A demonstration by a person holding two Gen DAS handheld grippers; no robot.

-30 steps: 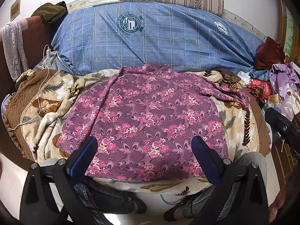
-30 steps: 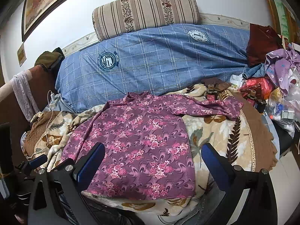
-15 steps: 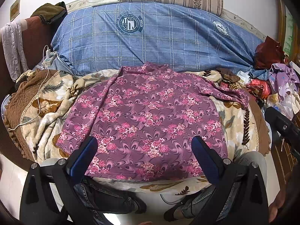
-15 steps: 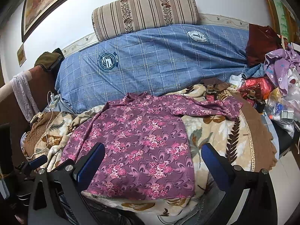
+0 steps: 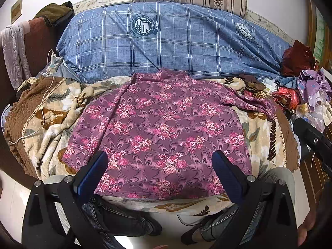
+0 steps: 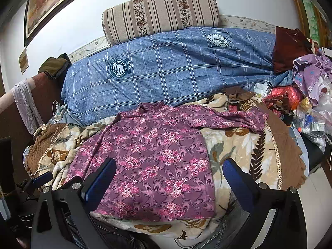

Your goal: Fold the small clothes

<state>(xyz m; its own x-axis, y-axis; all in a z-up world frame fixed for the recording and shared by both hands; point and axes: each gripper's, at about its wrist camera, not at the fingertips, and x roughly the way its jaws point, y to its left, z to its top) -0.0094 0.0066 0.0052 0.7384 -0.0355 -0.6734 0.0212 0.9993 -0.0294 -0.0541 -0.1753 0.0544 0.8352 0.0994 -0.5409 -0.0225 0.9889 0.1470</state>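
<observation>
A purple floral long-sleeved top [image 5: 159,132] is lying spread flat, front up, on a beige leaf-patterned blanket [image 5: 261,137], its hem toward the person and its collar pointing away. The left gripper [image 5: 159,161] is hovering above the hem with its blue-padded fingers [image 5: 93,170] spread wide and nothing between them; the shirt's body is filling the gap ahead of it. The right gripper [image 6: 169,171] is likewise standing wide open and empty, hanging over the hem's right half, its left finger above the fabric and its right finger [image 6: 236,178] above bare blanket just beside the shirt's side edge. Ahead and to the right of this gripper, one sleeve [image 6: 238,119] is stretching sideways across the blanket. Beyond the collar, a blue checked quilt [image 6: 176,70] is lying rolled along the wall, with a striped cushion [image 6: 161,14] resting on top of it. Far right of both tools, a heap of clothes and bags [image 6: 307,83] is sitting at the blanket's edge, with small dark bottles [image 6: 233,104] just before it. To the left, a white charger cable [image 5: 44,103] is trailing over a brown quilted cover. The person's jeans-clad legs [image 5: 116,215] are showing below the left gripper.
</observation>
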